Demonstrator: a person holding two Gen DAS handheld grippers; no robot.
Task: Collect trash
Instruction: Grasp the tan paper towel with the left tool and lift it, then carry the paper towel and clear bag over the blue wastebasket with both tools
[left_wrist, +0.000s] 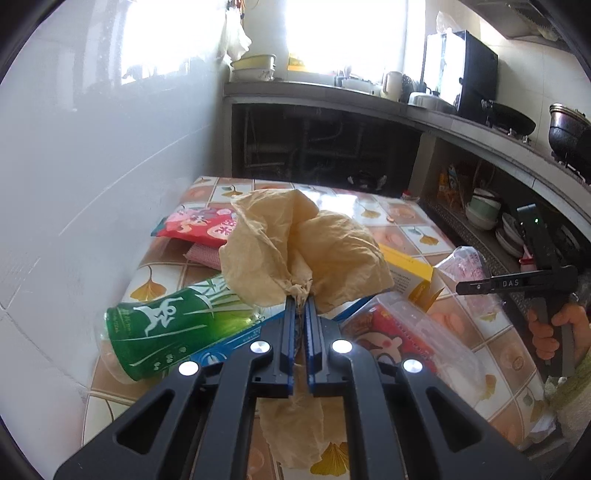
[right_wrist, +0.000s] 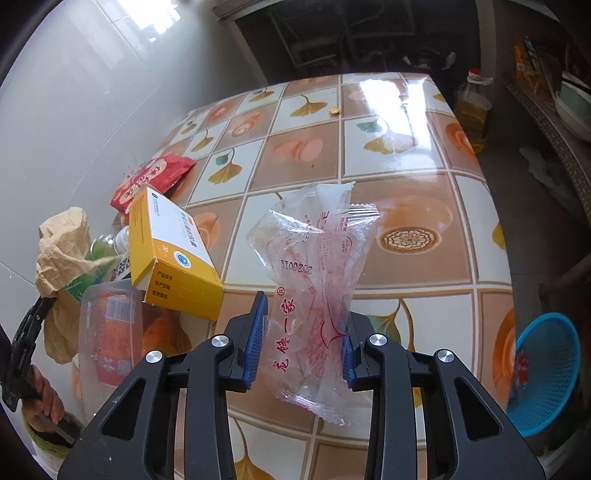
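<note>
While both my grippers hold something, I judge the collecting to be midway: two pieces are picked up and neither is binned yet. My left gripper (left_wrist: 300, 301) has its jaws pinched nearly together on a crumpled tan paper bag (left_wrist: 295, 251), which bulges above the fingertips and trails below them. My right gripper (right_wrist: 301, 336) has its jaws at a middling width, pressing the sides of a clear plastic wrapper (right_wrist: 314, 277) that stands up between the pads over the table (right_wrist: 406, 221).

A blue basket (right_wrist: 546, 373) sits low beside the table's right edge, and it looks like the place for trash. Next, I think, the right hand should swing the wrapper over that rim and let go; the film is light and may cling to a pad.

Left on the table are a green bottle (left_wrist: 173, 328), a yellow box (right_wrist: 173, 251), a red packet (right_wrist: 151, 177) and a clear tub (right_wrist: 107, 332).

Writing: the wrapper bears red Chinese characters with an ® mark and a mirrored code I cannot read surely. The bottle shows white brush characters, and the box has small Chinese print. The right gripper, seen from the left view, reads "DAS".
</note>
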